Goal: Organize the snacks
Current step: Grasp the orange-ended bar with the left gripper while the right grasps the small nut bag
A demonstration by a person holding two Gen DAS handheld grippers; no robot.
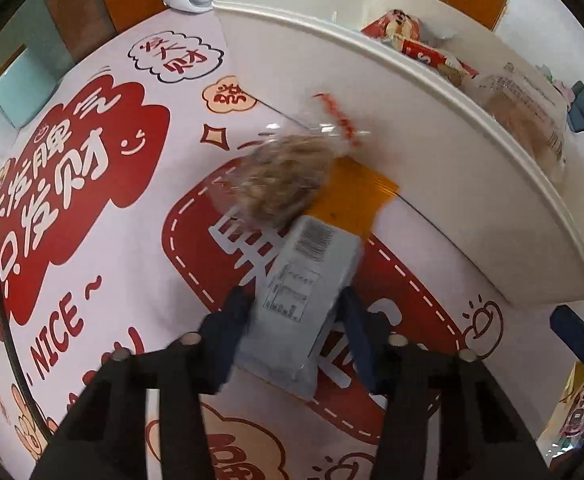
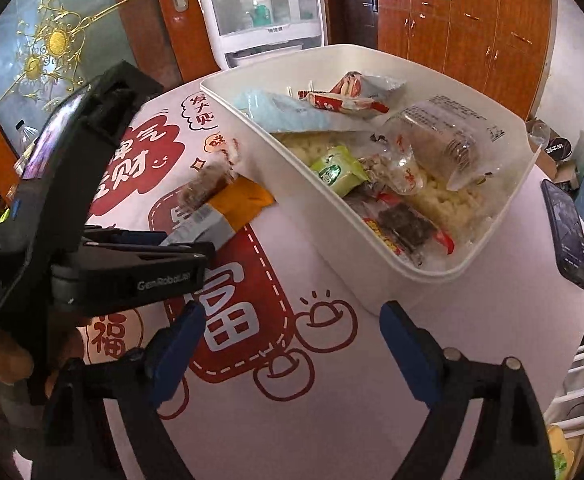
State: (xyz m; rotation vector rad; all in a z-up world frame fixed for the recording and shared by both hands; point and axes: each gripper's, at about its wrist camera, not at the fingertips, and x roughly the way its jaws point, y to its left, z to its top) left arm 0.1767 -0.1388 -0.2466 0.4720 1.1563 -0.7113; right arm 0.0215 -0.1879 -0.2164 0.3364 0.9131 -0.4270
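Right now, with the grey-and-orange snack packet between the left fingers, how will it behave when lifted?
The grey-and-orange snack packet looks like thin film, so it will probably sag at the free orange end. It seems light. The left hand-held gripper pinches its sides, so the glossy wrapper might slip or crumple.

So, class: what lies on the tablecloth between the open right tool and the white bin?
Nothing: in the right wrist view, only bare printed tablecloth lies between the right tool and the white bin.
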